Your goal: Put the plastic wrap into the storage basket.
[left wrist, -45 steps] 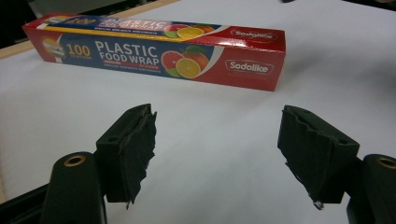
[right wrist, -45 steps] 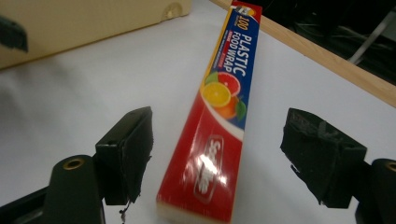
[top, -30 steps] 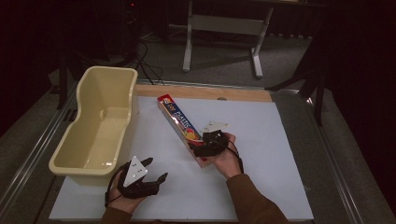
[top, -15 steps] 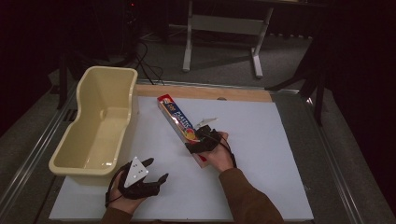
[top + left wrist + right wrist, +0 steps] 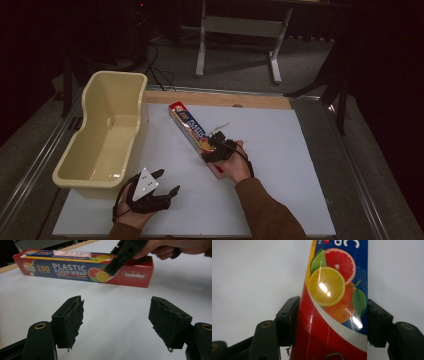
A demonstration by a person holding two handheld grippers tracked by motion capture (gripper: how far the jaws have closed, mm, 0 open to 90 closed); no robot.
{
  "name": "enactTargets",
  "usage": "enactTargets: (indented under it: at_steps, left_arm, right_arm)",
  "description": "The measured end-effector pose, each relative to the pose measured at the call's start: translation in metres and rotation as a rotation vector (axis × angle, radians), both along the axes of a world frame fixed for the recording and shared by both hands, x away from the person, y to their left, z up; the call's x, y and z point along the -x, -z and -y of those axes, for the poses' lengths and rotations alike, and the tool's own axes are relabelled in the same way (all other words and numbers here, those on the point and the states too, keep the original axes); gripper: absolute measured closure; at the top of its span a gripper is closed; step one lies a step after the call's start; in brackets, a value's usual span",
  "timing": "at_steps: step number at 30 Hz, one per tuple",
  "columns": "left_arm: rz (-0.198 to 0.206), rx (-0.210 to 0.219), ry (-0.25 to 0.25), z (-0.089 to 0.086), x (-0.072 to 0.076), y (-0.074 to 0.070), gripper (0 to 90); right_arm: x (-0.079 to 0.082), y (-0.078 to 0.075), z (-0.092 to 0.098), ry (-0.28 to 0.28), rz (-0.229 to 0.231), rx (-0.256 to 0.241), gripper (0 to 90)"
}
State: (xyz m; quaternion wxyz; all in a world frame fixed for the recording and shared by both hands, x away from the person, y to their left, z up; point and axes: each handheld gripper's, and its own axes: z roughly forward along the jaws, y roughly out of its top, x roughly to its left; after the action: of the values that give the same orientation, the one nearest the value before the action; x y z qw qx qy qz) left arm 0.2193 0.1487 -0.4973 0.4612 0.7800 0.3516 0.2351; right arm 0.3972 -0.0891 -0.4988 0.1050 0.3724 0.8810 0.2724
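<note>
A long red and blue plastic food wrap box (image 5: 187, 125) lies slantwise on the white table top, and it looks flat on the table in the left gripper view. My right gripper (image 5: 214, 148) is down on its near end. In the right gripper view the two jaws press the box (image 5: 332, 290) on both long sides, so the right gripper (image 5: 332, 322) is shut on it. My left gripper (image 5: 162, 184) rests near the front left of the table, open and holding nothing. The left gripper (image 5: 116, 315) points at the box (image 5: 75, 267).
A cream plastic tub (image 5: 107, 130) stands along the left edge of the white board (image 5: 290, 165), close beside my left gripper. A wooden strip (image 5: 220, 98) runs along the board's far edge. Metal rails flank the table.
My right gripper has slid a little forward and left, settling over the box's near end. The left gripper and the box have stayed in place.
</note>
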Motion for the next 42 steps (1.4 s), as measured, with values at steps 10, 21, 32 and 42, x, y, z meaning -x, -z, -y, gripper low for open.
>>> enactTargets:
  at_steps: [10,21,32,42]
  left_arm:
    - [0.001,0.009,-0.004,-0.001,0.002,0.0,28.0]
    - [-0.003,-0.004,0.0,0.002,0.0,0.002,28.2]
    - [-0.003,-0.001,0.001,0.001,0.0,0.001,28.2]
    - [-0.002,0.003,0.002,0.001,0.0,0.001,28.2]
  right_arm:
    - [0.045,-0.005,0.056,0.034,-0.038,0.039,38.6]
    - [0.071,-0.011,0.094,-0.017,-0.101,0.079,28.1]
    - [0.01,-0.019,0.045,-0.034,-0.147,0.119,20.5]
    - [-0.029,-0.009,0.02,-0.045,-0.274,0.182,28.5]
